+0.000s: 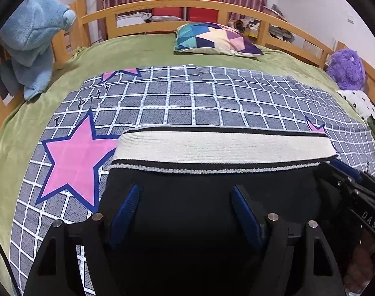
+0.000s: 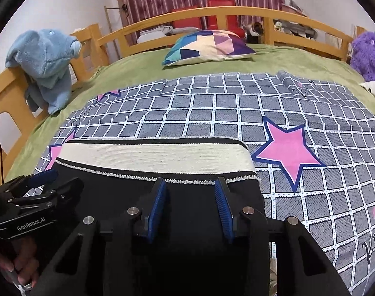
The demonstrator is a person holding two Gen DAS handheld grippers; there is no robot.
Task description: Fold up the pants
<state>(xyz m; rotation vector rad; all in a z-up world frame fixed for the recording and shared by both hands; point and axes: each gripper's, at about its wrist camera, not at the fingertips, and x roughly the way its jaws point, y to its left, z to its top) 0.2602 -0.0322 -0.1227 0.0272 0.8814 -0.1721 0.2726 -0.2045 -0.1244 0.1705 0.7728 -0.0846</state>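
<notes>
— On the bed, over the checked sheet, black pants lie flat, waistband farthest from the cameras.

— Left tongs gape wide, right tongs narrower; both empty. Closing on one layer could skew the fold.

Free quilt ahead; pillow beyond

Both grippers point downward — left gripper jaws wide, right gripper narrower (neither clamped).

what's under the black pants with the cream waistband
The black pants with the cream ribbed waistband lie on a grey checked sheet with pink stars, spread over a green blanket. The sheet directly beneath the pants is covered.
</notes>
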